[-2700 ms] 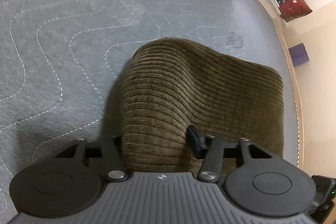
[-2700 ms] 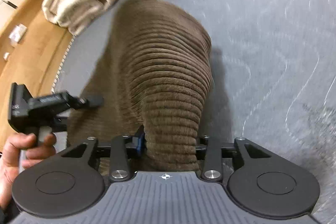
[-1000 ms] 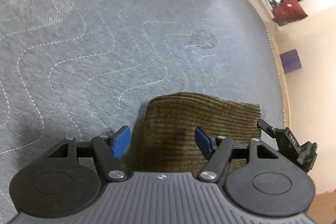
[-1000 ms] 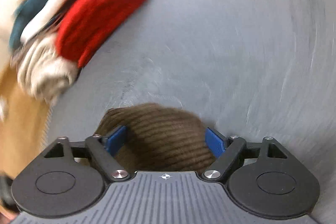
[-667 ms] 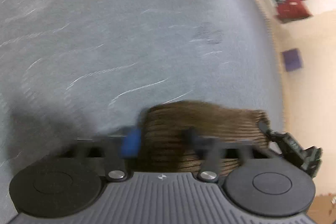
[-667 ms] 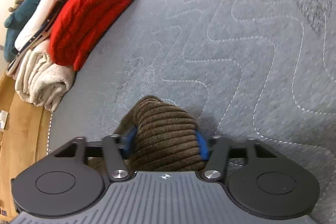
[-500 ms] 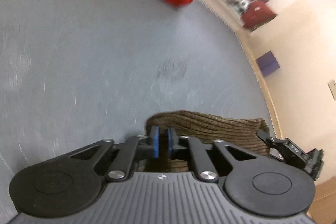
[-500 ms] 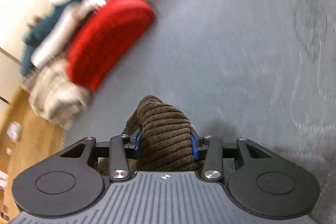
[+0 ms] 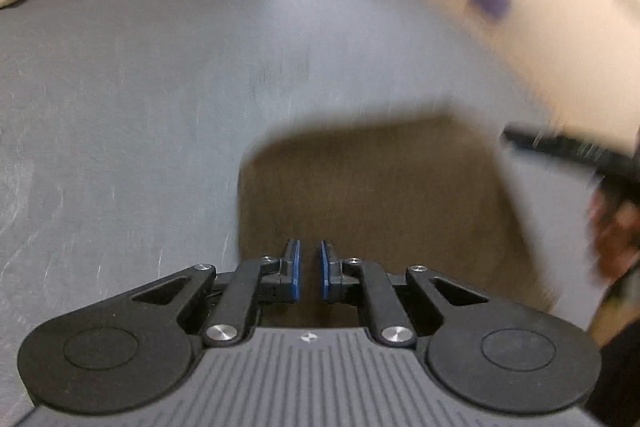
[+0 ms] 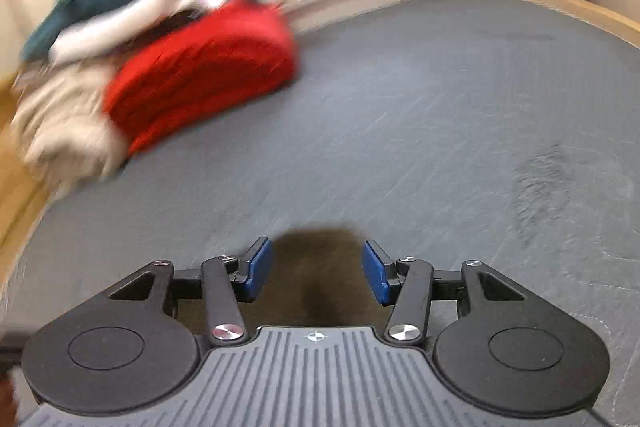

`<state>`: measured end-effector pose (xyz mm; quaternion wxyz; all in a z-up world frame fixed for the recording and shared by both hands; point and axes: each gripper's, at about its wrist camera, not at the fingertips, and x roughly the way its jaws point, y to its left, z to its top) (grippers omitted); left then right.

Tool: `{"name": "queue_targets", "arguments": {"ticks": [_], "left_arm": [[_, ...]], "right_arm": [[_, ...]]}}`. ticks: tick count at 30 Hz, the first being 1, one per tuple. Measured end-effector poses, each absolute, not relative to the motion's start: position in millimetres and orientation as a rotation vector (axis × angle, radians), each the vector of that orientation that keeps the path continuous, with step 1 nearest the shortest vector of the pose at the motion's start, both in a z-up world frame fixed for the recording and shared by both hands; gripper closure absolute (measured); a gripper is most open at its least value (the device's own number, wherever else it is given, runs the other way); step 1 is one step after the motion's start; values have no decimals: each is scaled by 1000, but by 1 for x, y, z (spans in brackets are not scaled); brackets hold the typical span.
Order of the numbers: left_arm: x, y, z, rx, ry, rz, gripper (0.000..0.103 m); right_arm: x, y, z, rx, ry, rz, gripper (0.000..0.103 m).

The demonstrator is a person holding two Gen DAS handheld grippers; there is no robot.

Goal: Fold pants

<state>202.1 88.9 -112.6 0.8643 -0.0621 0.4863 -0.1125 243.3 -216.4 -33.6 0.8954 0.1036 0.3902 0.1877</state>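
My left gripper (image 9: 308, 269) has jaws nearly together, nothing between them, over the folded pants (image 9: 380, 195) lying ahead. My right gripper (image 10: 316, 273) is spread, pants edge (image 10: 320, 267) between its pads. Red pile (image 10: 200, 75) sits far ahead-left.

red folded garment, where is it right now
In the right wrist view the red folded garment sits upper left on the grey quilted mat, against a beige cloth pile, far beyond the brown corduroy pants.

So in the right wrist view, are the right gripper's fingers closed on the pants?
No: the right gripper has its blue fingers spread wide apart, with the brown pants lying between them untouched on the grey mattress.
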Motion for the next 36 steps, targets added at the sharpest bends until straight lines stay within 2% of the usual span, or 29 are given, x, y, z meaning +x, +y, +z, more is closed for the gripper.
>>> {"name": "queue_targets", "arguments": {"ticks": [2,3,5,7,10,12,15,17,19,22,25,27,28,29,30,31,32,36], "left_arm": [[197,79,-117,-45,1011,-213,92],[195,75,-113,-27,996,-213,92],[189,73,-110,-18,996,-195,91],[186,71,-109,-10,997,-182,91],[179,62,-104,31,989,-175,90],[175,60,-103,45,986,-175,89],[166,56,-102,70,987,-173,87],[158,53,-100,91,991,-180,87],[151,48,-103,116,996,-192,86],[140,37,-112,197,1042,-221,77],[132,28,-121,277,1148,-202,76],[127,26,-109,257,1176,-156,75],[123,26,-98,233,1167,-135,65],[117,26,-83,194,1136,-122,47],[107,24,-63,150,1081,-113,37],[99,22,-50,129,1041,-110,21],[87,19,-35,114,995,-107,14],[42,-2,-9,74,911,-68,7]], "right_arm": [[243,-214,-58,127,962,369,49],[243,-222,-73,130,1037,326,41],[240,-249,-85,317,1095,275,40],[233,-256,-76,351,1088,251,42],[209,-245,-50,175,1014,238,43],[191,-250,-42,170,1000,279,45],[172,-249,-55,140,1075,276,47],[158,-251,-75,110,1180,239,43],[148,-258,-75,152,1149,219,41],[137,-263,-70,172,1136,198,41],[130,-267,-63,225,1141,168,41],[119,-272,-54,262,1158,126,43],[112,-273,-48,254,1144,121,45],[103,-273,-35,242,1106,133,45],[94,-270,-22,233,1055,154,45],[86,-269,-10,227,1009,173,44],[76,-266,5,218,956,195,43],[42,-257,37,162,809,246,18]]}}
